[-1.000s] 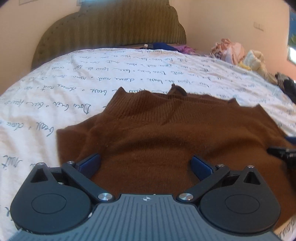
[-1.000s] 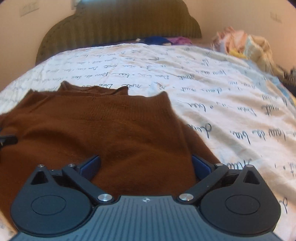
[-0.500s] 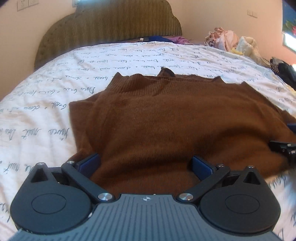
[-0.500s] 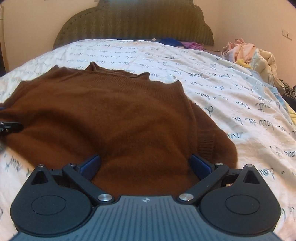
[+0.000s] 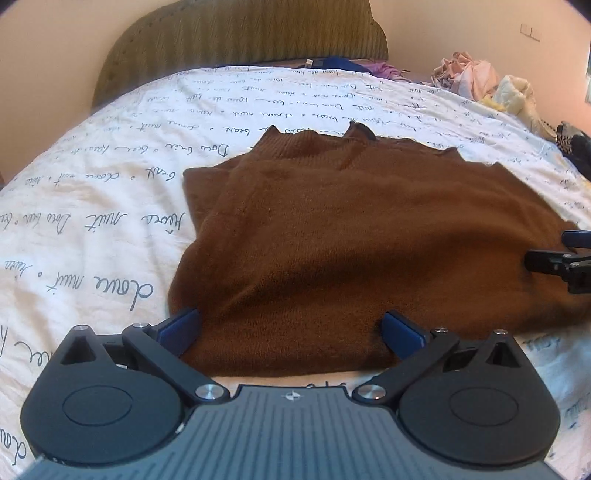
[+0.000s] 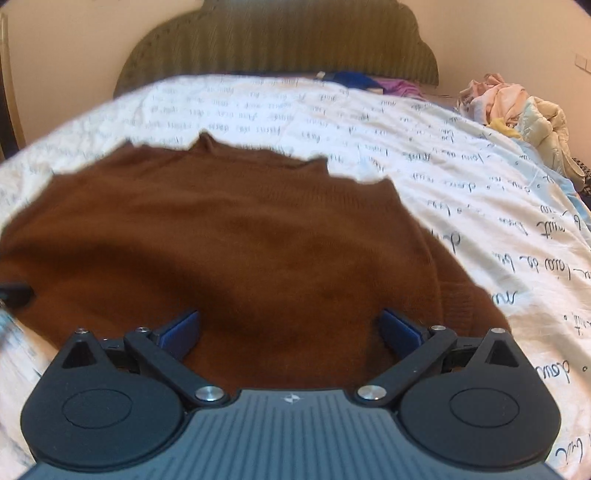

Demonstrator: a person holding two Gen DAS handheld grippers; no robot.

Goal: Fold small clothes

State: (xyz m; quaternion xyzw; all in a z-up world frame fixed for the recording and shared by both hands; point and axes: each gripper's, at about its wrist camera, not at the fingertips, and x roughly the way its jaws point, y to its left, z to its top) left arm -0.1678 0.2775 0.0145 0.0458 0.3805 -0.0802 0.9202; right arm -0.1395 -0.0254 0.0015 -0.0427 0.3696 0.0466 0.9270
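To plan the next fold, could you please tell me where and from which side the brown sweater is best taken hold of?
Probably the near hem of the brown sweater, at its two corners, from the near side. That edge lies flat closest to both open tools, the left tool and the right tool, while the collar lies at the far edge toward the headboard.

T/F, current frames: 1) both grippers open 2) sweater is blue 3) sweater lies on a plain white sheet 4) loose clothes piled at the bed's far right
1) True. The left gripper and right gripper both have jaws spread wide, nothing clamped.
2) False. The sweater is brown.
3) False. The bedsheet is white with handwriting-style print.
4) True. A clothes pile sits at the far right edge.
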